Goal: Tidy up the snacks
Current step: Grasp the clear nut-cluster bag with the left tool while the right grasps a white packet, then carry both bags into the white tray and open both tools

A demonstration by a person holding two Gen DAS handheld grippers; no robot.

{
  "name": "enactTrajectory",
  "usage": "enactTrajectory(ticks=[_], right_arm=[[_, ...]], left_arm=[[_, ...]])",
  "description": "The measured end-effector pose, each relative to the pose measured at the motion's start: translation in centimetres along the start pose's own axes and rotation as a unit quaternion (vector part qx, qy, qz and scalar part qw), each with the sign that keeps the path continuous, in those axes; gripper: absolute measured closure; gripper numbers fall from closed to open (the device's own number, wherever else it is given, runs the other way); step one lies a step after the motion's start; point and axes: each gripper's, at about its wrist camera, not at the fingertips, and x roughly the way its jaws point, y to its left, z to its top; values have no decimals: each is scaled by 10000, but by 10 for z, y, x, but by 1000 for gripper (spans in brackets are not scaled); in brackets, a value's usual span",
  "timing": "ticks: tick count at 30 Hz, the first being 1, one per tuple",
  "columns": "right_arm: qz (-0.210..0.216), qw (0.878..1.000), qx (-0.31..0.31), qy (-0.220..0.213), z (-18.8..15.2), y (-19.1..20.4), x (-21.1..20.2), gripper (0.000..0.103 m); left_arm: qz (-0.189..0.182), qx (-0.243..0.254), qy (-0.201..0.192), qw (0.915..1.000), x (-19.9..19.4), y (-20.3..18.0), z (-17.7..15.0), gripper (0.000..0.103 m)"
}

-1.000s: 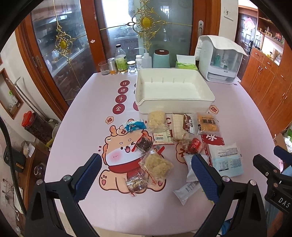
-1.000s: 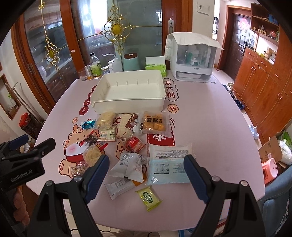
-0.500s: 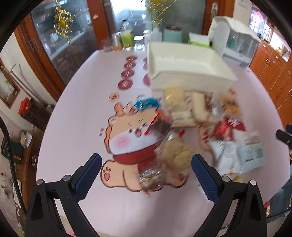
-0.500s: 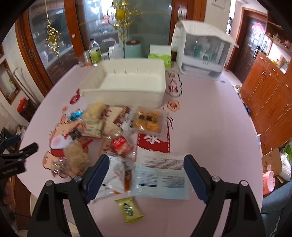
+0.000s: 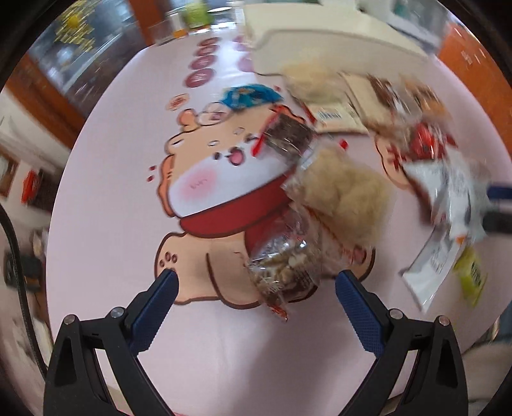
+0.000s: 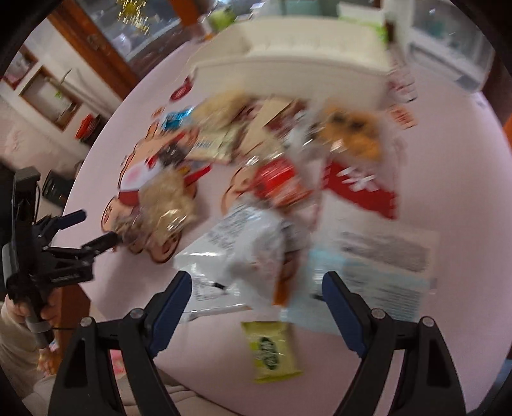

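Snack packets lie scattered on the pink table mat, blurred by motion. My left gripper [image 5: 256, 304] is open just above a clear packet of brown nut snack [image 5: 281, 272], which lies between its fingers untouched; a pale puffed-snack packet [image 5: 342, 195] sits right behind it. My right gripper [image 6: 256, 300] is open over a white pouch [image 6: 243, 252], with a light blue packet [image 6: 377, 281] by its right finger and a green packet [image 6: 272, 348] below. The white tray [image 6: 288, 64] stands behind the pile. The left gripper [image 6: 96, 227] shows at the left of the right wrist view.
A red packet [image 6: 278, 182], an orange packet [image 6: 348, 131], a blue packet [image 5: 249, 96] and a dark brown packet [image 5: 288, 137] lie between the grippers and the tray. Bottles [image 5: 192, 16] and a white appliance [image 6: 448, 41] stand at the table's back. The front table edge is close below both grippers.
Both grippers have sunk toward the table and tipped downward, so the snacks loom larger. The jaws of both stay as wide as before. Nothing has been taken hold of.
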Motion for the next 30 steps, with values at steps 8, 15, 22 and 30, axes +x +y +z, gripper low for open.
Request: enactTrajectory(ticks=[8,15,22,30], right_arm=[[168,9956,784,492,18,-7,40,19],[381,9826,1685,676,26,-9,62,19],[413,9783,1863,814,20,4,76,48],[453,9818,1770,509,10,4,39,59]], left_arm=[[-123,1125,355,9929,31,-14,11,9],[-787,1141,722,9877,47,-5,26,33],[-858,1094,855,9866,46,-5,30,51],[-965,673,680,9907,1,27,46,52]])
